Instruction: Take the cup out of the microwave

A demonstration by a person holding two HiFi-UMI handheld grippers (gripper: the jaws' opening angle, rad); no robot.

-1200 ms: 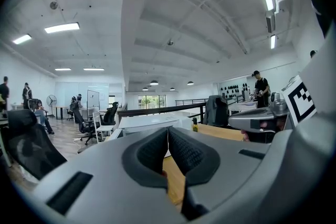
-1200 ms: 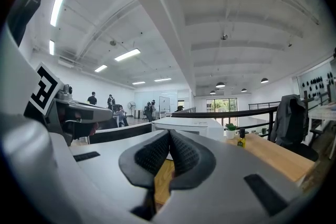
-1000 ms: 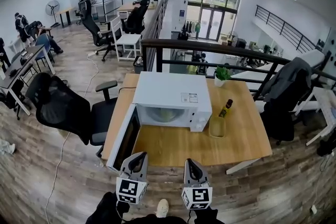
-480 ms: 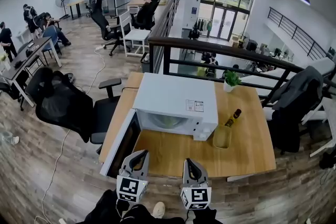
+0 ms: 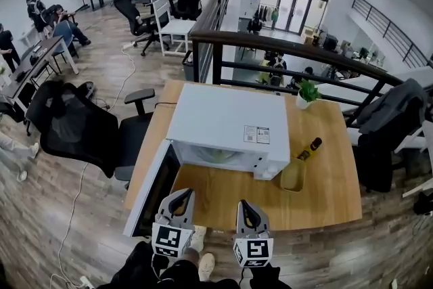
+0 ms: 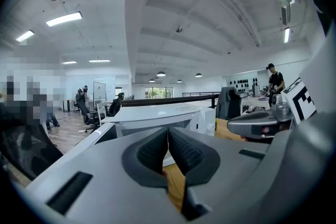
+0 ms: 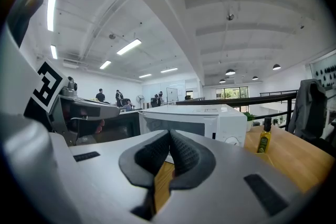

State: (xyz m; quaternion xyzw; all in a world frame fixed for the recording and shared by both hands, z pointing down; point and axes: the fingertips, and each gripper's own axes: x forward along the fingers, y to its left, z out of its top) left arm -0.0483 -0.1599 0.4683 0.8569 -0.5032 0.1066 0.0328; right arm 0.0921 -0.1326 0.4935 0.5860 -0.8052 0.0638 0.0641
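Note:
A white microwave (image 5: pixel 223 128) stands on the wooden table (image 5: pixel 325 193) with its door (image 5: pixel 150 191) swung open to the left. Something pale and round shows in the cavity (image 5: pixel 216 155); I cannot tell whether it is the cup. My left gripper (image 5: pixel 180 195) is shut and empty at the table's near edge, just right of the open door. My right gripper (image 5: pixel 244 206) is beside it, also shut and empty. Both point at the microwave front, well short of it. The left gripper view shows the microwave (image 6: pixel 157 115) over shut jaws (image 6: pixel 168 134); the right gripper view shows it (image 7: pixel 194 118) over shut jaws (image 7: pixel 169 136).
A yellowish container (image 5: pixel 293 174) and a small oil bottle (image 5: pixel 311 148) stand right of the microwave, with a potted plant (image 5: pixel 306 92) at the far corner. A black office chair (image 5: pixel 74 128) sits left of the table. A dark railing (image 5: pixel 284 54) runs behind it.
Both grippers have moved forward, side by side, toward the table, and the microwave appears nearer and larger. Their jaws have stayed shut.

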